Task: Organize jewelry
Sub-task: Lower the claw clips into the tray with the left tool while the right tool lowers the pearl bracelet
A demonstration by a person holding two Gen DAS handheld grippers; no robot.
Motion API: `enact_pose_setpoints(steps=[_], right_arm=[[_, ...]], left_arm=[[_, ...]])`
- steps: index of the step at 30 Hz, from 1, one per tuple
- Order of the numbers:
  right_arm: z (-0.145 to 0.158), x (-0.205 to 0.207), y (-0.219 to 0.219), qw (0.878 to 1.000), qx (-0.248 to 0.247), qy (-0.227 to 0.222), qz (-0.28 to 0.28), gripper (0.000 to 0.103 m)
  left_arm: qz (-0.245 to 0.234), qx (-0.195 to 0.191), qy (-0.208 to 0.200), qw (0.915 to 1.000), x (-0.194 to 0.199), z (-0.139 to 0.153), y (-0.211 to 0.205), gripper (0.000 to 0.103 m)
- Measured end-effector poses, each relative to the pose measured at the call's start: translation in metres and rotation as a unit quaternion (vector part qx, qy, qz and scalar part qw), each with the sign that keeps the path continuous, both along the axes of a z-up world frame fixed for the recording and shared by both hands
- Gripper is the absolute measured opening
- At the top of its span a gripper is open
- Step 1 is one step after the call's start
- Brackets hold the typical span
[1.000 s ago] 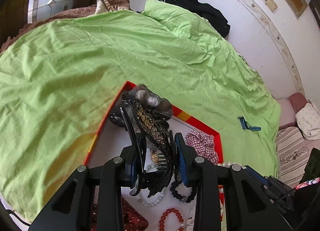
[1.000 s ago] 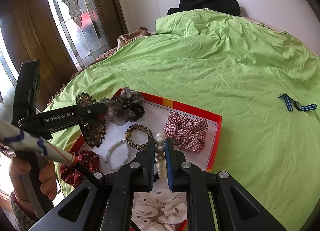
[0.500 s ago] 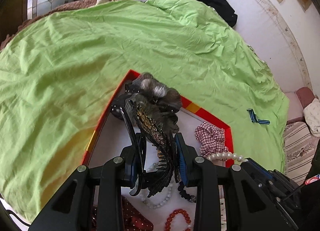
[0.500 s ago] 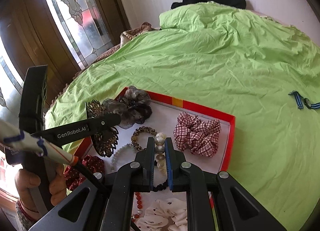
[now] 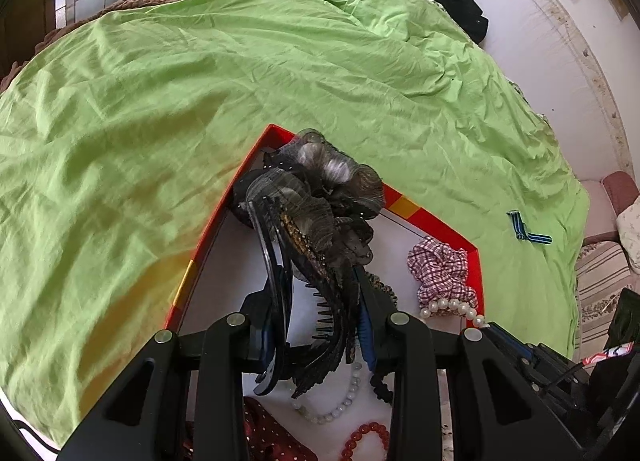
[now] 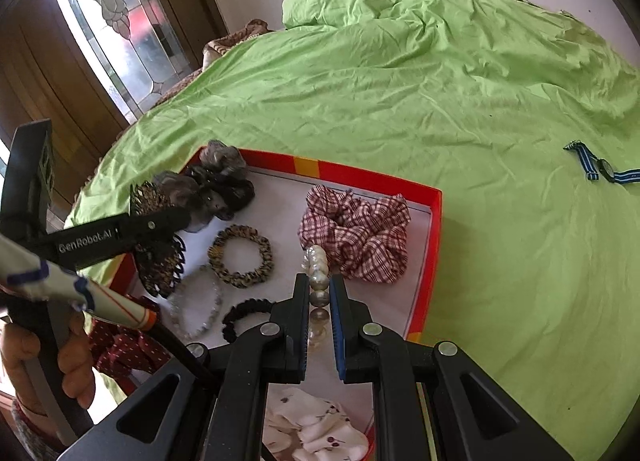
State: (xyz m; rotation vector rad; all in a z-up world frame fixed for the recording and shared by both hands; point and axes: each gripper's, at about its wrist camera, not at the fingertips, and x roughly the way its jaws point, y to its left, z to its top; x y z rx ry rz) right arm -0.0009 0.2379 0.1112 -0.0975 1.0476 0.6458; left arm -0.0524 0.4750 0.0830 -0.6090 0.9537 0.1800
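Two pieces were in hand over the red-rimmed box [image 6: 434, 213]. At its left edge the left gripper [image 5: 320, 301] pinched a dark beaded hair claw [image 5: 316, 273] by the body. The claw looked stiff, light and toothed, likely to snag the grey gauze scrunchie [image 6: 216, 185] lying in the far left corner, so its spine seemed the safest hold. Toward the right edge the right gripper [image 6: 319, 301] was pressed nearly together on a pearl strand [image 6: 317, 273], just beside the plaid scrunchie [image 6: 356, 235]. The beads looked smooth, round and slippery, the string limp; gripping between two pearls would probably hold better than on one. The box's white floor was flat and firm, but it sat on a wrinkled green bedsheet [image 6: 400, 101], soft underneath. A striped watch [image 6: 600, 169] lay well apart on the sheet, right of the box.
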Motion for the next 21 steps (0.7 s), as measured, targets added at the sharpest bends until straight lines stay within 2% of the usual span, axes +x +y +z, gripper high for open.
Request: enact_pose_setpoints(steps=[8,16,19,21], right_arm=[[-0.009,0.001,-0.007,1.0,-0.012,0.005,-0.011,0.011],[-0.016,-0.001,-0.01,1.0,-0.02,0.01,-0.014,0.011],[-0.017,-0.002,-0.011,1.0,-0.023,0.011,-0.012,0.011],[-0.018,-0.003,-0.011,1.0,-0.025,0.012,-0.012,0.011]], left_arm=[[-0.005,0.029,0.011,0.9995,0.001,0.0,-0.006,0.032],[-0.005,0.097,0.006,0.9952,-0.004,0.015,-0.02,0.032],[-0.008,0.132,0.015,0.9911,-0.004,0.016,-0.026,0.032],[-0.008,0.141,0.025,0.9897,-0.003,0.013,-0.027,0.032]])
